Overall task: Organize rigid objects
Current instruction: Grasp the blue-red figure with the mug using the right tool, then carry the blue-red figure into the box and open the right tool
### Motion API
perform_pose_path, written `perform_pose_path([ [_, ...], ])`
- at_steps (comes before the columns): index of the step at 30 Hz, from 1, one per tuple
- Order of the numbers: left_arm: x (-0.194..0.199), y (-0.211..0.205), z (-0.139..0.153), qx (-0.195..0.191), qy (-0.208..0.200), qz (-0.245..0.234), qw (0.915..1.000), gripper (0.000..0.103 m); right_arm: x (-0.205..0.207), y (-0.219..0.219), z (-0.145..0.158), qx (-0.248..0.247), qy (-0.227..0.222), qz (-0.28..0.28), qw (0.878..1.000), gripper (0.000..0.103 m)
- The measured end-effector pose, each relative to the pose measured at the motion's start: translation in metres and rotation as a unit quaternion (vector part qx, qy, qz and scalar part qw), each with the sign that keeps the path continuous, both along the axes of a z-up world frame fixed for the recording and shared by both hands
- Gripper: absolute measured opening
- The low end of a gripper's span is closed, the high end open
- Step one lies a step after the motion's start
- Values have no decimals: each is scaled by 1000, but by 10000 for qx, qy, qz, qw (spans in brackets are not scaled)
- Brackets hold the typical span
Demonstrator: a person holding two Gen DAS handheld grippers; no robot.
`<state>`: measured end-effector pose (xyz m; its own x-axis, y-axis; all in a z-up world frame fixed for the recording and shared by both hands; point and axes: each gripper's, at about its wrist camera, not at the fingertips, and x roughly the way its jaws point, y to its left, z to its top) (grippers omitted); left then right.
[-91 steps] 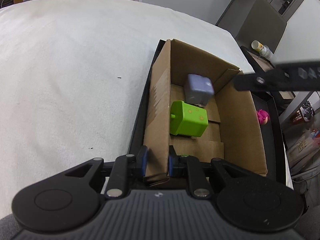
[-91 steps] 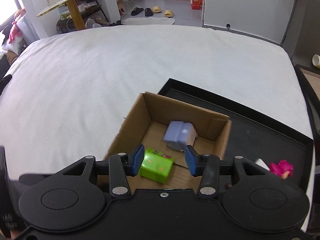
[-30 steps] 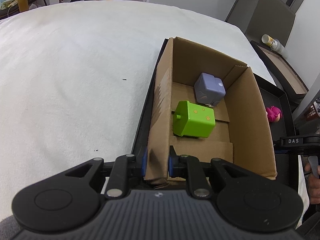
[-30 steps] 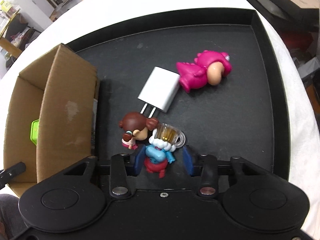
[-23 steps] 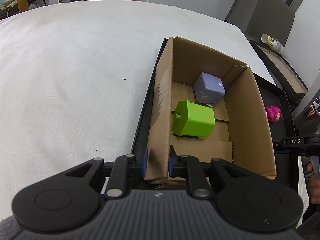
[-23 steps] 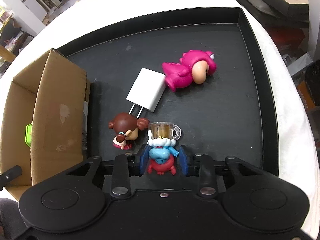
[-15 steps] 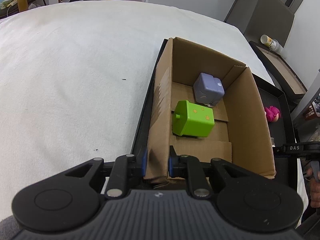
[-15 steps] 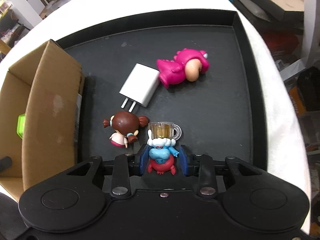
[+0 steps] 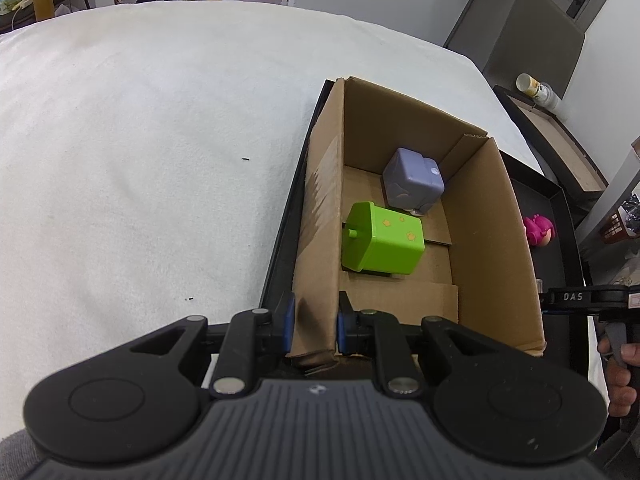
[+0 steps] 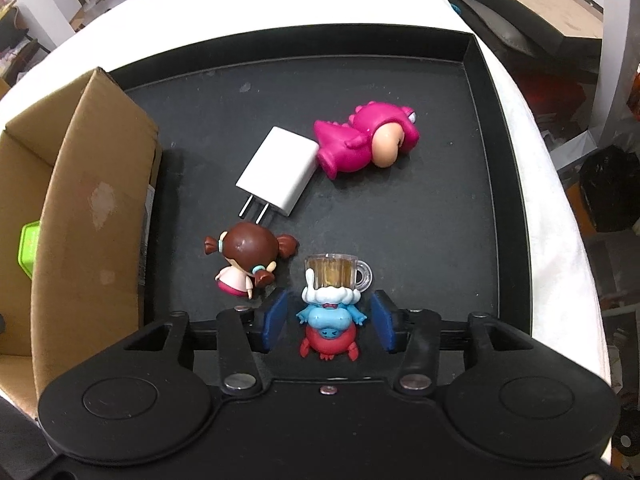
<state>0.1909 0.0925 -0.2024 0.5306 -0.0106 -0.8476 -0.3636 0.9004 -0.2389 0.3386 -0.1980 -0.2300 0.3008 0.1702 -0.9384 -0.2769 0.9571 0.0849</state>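
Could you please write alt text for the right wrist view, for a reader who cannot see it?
The right gripper is open around a blue figurine with a tiny beer mug, on a black tray. A girl figurine, white charger, pink dinosaur and cardboard box are nearby.

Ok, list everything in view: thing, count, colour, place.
cardboard box: 1, brown, on the tray's left part
green toy: 1, green, inside the box
purple toy: 1, lilac, inside the box, beyond the green one
tray: 1, black, on the white cloth
charger: 1, white, mid-tray
dinosaur toy: 1, pink, lying beside the charger
girl figure: 1, brown-haired, near the box
mug figure: 1, blue and red, between the right fingers
left gripper: shut on the box wall
right gripper: open around the mug figure
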Motion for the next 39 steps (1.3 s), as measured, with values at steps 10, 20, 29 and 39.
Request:
perform_pose_path([
  [10, -1, 1, 1, -22, -29, -3, 10000, 17, -4, 4, -2, -321, -74, 177, 9993, 39],
  [20, 2, 0, 0, -7, 2, -52, 10000, 17, -22, 10, 26, -256, -227, 518, 9981, 39],
  [29, 0, 1, 0, -27, -43, -65, 10000, 17, -25, 11, 56, -115, -481, 606, 9969, 39],
  [39, -3, 2, 1, -64, -100, -52, 9999, 18, -22, 28, 101, 76, -925, 903, 9916, 39],
])
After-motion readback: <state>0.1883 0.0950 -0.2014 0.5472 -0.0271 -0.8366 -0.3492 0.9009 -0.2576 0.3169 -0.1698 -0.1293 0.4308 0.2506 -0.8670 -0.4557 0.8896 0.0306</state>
